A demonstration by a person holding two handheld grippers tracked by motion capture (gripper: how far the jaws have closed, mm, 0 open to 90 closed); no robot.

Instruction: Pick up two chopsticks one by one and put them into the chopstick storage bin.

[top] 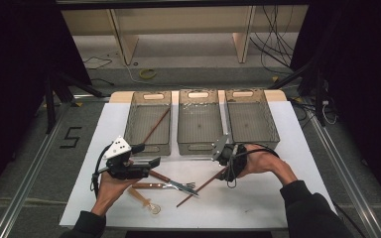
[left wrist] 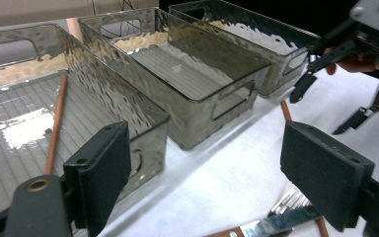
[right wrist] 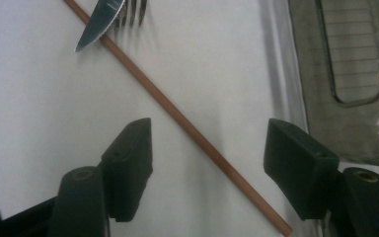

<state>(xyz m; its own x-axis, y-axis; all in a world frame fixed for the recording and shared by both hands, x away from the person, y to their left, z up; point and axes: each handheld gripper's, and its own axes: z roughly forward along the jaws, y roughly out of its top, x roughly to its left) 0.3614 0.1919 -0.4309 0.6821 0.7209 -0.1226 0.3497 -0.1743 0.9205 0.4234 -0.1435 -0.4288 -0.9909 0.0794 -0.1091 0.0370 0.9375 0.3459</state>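
Left gripper [top: 151, 162]: you hold it low over the counter, just in front of the left bin; its jaws stand wide apart with nothing between them.
Right gripper [right wrist: 207, 163]: you hold it just in front of the middle bin, jaws spread apart and empty, pointed down at the counter.
Loose chopstick [right wrist: 177, 116]: it lies flat on the counter, running on a slant through the gap between your right gripper's jaws in the right gripper view; neither jaw touches it, as far as that view lets you judge.
Knife [right wrist: 101, 22]: its blade tip rests across the far end of that chopstick.
Fork [right wrist: 131, 12]: its tines lie just beside the knife blade; in the high view both handles reach back toward your left gripper.
Counter [top: 287, 198]: white sheet, carrying three bins in a row along its far side.
Left bin [top: 149, 121]: holds a second chopstick [top: 156, 125] lying on a slant inside it.
Middle bin [top: 198, 119]: nothing in it.
Right bin [top: 250, 116]: nothing in it.
Spoon-like piece [top: 146, 202]: pale, near your left wrist on the counter; too blurred to name for sure.
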